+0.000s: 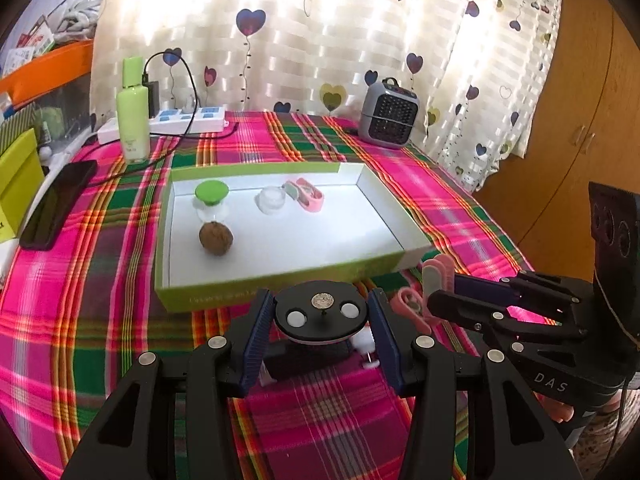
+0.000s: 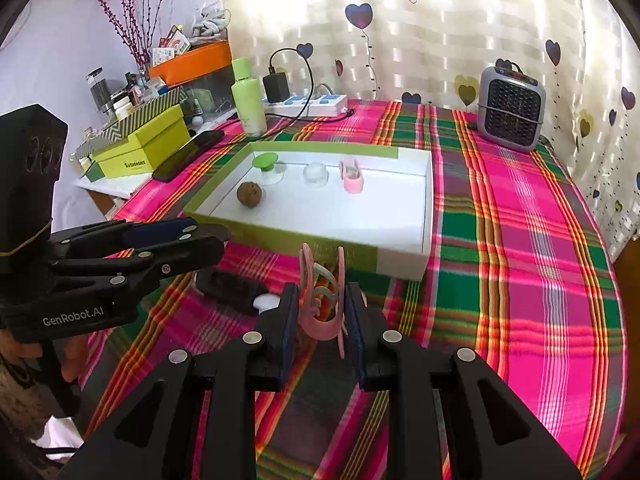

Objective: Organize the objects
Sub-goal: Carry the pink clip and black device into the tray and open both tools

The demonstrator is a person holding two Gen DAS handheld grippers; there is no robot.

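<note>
My left gripper (image 1: 320, 298) is shut on a black round disc (image 1: 320, 314) with a coin-like centre and two white pads, held just in front of the green-and-white box (image 1: 224, 294). My right gripper (image 2: 322, 290) is shut on a pink hair claw clip (image 2: 322, 312), also close to the near wall of the box (image 2: 288, 242). Inside the box lie a brown ball (image 1: 216, 238), a green-lidded jar (image 1: 211, 196), a small clear jar (image 1: 272, 199) and another pink clip (image 1: 306, 196). Each gripper shows in the other's view: the right gripper (image 1: 434, 298) and the left gripper (image 2: 218, 240).
A dark oblong item (image 2: 228, 290) with a white piece lies on the plaid cloth under the left gripper. Behind the box stand a green bottle (image 1: 134, 120), a power strip (image 1: 188, 120), a black phone (image 1: 56, 204) and a grey heater (image 1: 388, 114). Boxes are stacked at the left.
</note>
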